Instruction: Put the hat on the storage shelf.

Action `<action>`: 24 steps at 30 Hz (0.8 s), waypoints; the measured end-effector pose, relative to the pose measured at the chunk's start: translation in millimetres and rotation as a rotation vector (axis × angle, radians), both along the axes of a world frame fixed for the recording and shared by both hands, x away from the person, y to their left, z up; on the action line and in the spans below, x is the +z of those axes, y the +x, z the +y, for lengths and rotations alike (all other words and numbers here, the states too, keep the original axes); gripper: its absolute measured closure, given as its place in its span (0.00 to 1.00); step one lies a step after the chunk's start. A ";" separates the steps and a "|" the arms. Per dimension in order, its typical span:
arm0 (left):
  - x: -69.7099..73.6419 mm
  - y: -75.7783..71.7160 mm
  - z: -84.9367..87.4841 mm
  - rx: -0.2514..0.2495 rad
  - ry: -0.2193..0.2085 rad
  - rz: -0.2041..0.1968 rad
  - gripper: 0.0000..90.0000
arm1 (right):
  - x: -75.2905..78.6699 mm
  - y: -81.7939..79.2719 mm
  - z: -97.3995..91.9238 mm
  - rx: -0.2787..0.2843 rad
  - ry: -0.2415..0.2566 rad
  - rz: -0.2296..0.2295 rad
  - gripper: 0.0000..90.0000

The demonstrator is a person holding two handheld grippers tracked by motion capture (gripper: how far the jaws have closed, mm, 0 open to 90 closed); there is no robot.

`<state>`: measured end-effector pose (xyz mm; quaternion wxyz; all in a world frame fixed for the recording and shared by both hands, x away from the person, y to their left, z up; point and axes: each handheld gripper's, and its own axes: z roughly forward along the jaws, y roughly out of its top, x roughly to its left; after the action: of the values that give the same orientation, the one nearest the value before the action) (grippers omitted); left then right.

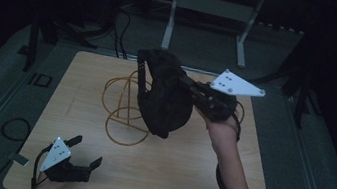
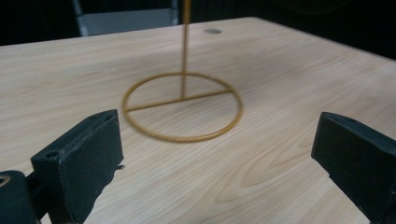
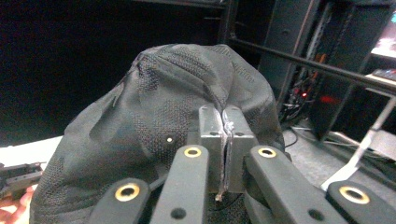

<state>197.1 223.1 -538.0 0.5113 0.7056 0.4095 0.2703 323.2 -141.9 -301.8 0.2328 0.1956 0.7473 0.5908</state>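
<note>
A black fabric cap [image 1: 164, 94] hangs in the air over the middle of the table, pinched by my right gripper [image 1: 192, 90], which is shut on it. In the right gripper view the jaws are pressed together on the cap's dark mesh cloth [image 3: 154, 121]. A gold wire stand [image 1: 125, 113] with a round ring base rests on the table, partly hidden behind the cap. My left gripper [image 1: 84, 155] sits near the table's front left edge, open and holding nothing. Its view looks at the ring base [image 2: 182, 107] and upright rod beyond the spread jaws.
The wooden table [image 1: 194, 179] has dark floor around it. A grey metal frame [image 1: 209, 9] stands beyond the far edge. Black cables [image 1: 15, 127] lie on the floor at the left.
</note>
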 end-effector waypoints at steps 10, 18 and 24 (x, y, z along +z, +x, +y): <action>-5.3 1.5 6.1 0.048 0.005 -0.004 0.03 | -16.8 20.2 43.5 0.051 -0.043 0.087 0.98; -8.6 2.6 7.2 0.032 -0.017 0.009 0.03 | -28.4 31.6 71.9 0.080 -0.064 0.131 0.98; -9.0 1.7 4.7 0.015 -0.014 0.004 0.03 | -40.8 39.1 91.9 0.086 -0.106 0.162 0.98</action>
<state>198.8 227.8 -547.0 0.5133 0.6996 0.4176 0.2698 362.3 -49.9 -342.6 0.1560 0.1977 0.8016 0.5422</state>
